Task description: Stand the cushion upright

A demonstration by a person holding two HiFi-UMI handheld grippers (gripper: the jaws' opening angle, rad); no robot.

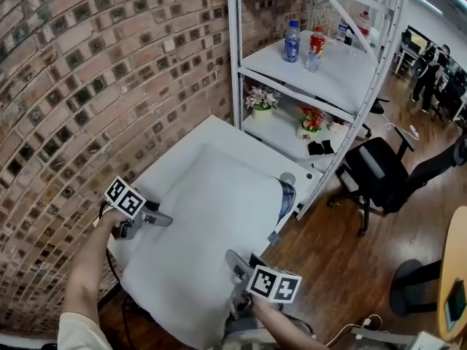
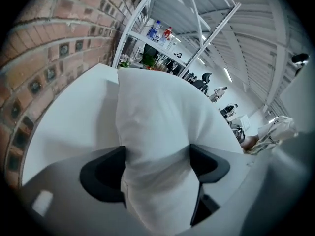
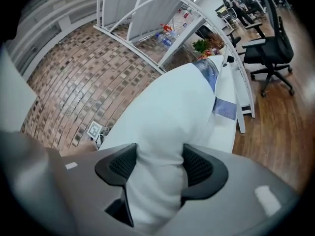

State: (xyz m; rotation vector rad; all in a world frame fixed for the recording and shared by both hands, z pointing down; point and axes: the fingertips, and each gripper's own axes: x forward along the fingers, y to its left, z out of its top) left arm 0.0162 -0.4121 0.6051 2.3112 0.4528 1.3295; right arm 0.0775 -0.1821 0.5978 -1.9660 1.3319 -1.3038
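White cushion [image 1: 211, 210] clamped in wide-spread left claw [image 2: 155, 161], also in right claw [image 3: 158, 165].

1. The cushion [image 1: 211, 224] is large, plain white and soft, with roughly a rectangular shape.
2. It lies flat, not upright, and it covers most of the white table [image 1: 191, 138].
3. Its near part is pinched at two places: my left gripper [image 1: 166, 219] presses on its left edge, and my right gripper [image 1: 233, 259] presses on its near right corner.
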